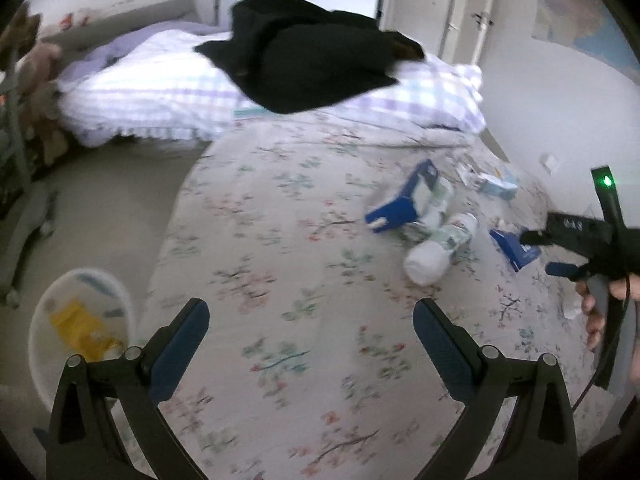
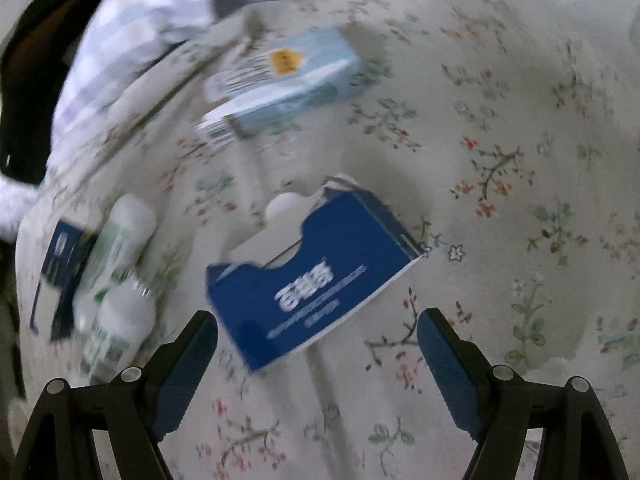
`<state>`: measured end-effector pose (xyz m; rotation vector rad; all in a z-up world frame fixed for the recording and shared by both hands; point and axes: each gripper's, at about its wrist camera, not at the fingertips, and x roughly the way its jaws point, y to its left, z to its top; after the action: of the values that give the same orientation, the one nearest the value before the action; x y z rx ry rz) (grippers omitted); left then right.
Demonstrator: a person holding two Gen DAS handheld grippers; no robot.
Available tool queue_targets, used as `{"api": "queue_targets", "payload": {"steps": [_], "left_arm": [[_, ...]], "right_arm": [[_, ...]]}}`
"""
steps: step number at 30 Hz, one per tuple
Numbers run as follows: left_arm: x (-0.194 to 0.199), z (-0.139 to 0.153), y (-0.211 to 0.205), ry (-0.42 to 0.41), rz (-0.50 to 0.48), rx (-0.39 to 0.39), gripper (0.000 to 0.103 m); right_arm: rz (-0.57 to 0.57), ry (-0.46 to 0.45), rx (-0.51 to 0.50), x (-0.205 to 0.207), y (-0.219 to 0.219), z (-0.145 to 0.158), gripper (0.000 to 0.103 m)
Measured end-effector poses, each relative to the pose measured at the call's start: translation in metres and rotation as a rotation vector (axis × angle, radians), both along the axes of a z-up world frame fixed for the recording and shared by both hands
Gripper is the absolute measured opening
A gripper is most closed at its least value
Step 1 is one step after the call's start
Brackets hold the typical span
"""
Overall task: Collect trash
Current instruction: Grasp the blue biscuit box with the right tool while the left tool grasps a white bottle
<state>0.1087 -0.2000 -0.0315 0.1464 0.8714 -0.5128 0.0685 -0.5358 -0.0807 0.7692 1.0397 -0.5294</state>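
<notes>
Trash lies on a floral bedsheet [image 1: 304, 216]. A torn dark blue box [image 2: 320, 280] with white print lies just ahead of my right gripper [image 2: 318, 320], which is open; the box's near corner reaches between the fingertips and the pads do not touch it. Beyond it lies a light blue box [image 2: 288, 76]; two white bottles [image 2: 116, 280] and a flattened blue carton [image 2: 60, 276] are to the left. My left gripper [image 1: 312, 308] is open over bare sheet, holding nothing. Its view shows the bottles [image 1: 436, 248], the carton [image 1: 400, 204] and the right gripper [image 1: 540, 254] over the blue box [image 1: 514, 250].
A white waste bin [image 1: 44, 312] with a yellow wrapper inside stands on the floor at the bed's left edge. A checked duvet [image 1: 160, 96] with a black garment [image 1: 304, 60] fills the far end of the bed. Stuffed toys [image 1: 40, 80] are at far left, a wall [image 1: 560, 112] at right.
</notes>
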Motion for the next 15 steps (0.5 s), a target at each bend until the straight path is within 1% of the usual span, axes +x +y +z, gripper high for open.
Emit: {"api": "queue_targets", "payload": {"steps": [4,6,9,11,12,13,14,15], "left_arm": [[0.005,-0.009,-0.030,-0.002,-0.060,0.019,0.103],[0.007,-0.011,-0.039,-0.006,-0.075,0.015,0.103],[0.013,-0.017,-0.056,0.002,-0.105,0.010,0.103],[0.015,-0.021,-0.066,0.009,-0.125,0.004,0.103],[0.016,-0.023,-0.072,0.016,-0.139,-0.001,0.103],[0.016,-0.024,-0.077,0.024,-0.151,-0.006,0.103],[0.017,-0.026,-0.082,0.034,-0.168,-0.014,0.103],[0.017,-0.028,-0.088,0.044,-0.184,-0.020,0.103]], "right_arm": [[-0.071,-0.009,0.035,0.004,-0.013,-0.009,0.085],[-0.102,-0.009,0.044,0.007,-0.019,-0.015,0.085],[-0.121,-0.010,0.019,0.013,-0.023,-0.017,0.085],[-0.096,0.019,-0.014,0.019,-0.020,-0.017,0.084],[-0.077,0.046,-0.044,0.021,-0.017,-0.016,0.074],[-0.062,0.071,-0.068,0.022,-0.016,-0.015,0.061],[-0.034,0.081,-0.079,0.023,-0.013,-0.014,0.061],[-0.015,0.079,-0.071,0.023,-0.011,-0.014,0.058]]}}
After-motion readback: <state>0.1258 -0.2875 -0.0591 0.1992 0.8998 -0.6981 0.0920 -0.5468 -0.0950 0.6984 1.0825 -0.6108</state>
